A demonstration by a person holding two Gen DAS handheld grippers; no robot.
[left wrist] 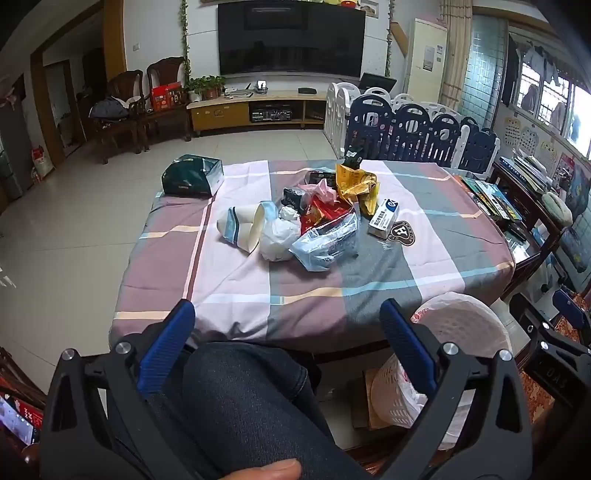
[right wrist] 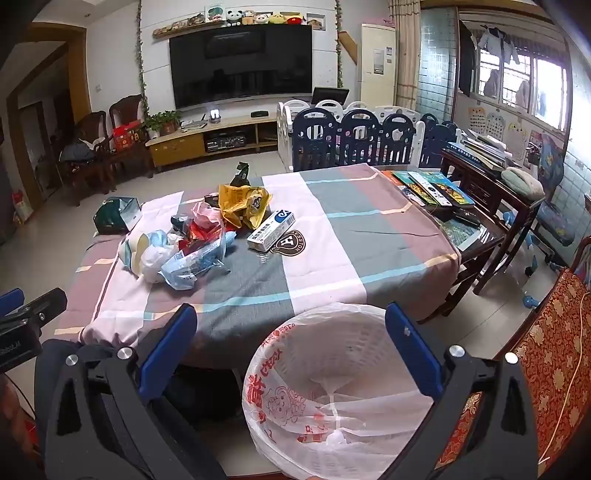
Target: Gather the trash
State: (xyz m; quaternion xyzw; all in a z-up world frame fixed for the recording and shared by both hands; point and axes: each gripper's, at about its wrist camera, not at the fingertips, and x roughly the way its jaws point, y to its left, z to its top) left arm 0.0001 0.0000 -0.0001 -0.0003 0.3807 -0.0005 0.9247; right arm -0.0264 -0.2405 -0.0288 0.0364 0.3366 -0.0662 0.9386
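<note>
You're in a home living room: ahead of your grippers a big wall-mounted TV (right wrist: 242, 66) sits over a low wooden media cabinet (right wrist: 210, 138), plush toys (right wrist: 255, 16) lined on the shelf above it. Ahead and left are carved wooden armchairs (left wrist: 127, 107); ahead and right, a blue-and-white baby playpen fence (right wrist: 365, 138), a standing air conditioner (right wrist: 377, 62) and curtains (right wrist: 406, 51). Just in front of you is a table under a plaid bedsheet-style cloth (right wrist: 332, 236), tiled floor (left wrist: 74, 221) around it.

Black claw (left wrist: 288, 317) frames, ribbed blue pads (left wrist: 168, 345), silver screws.
</note>
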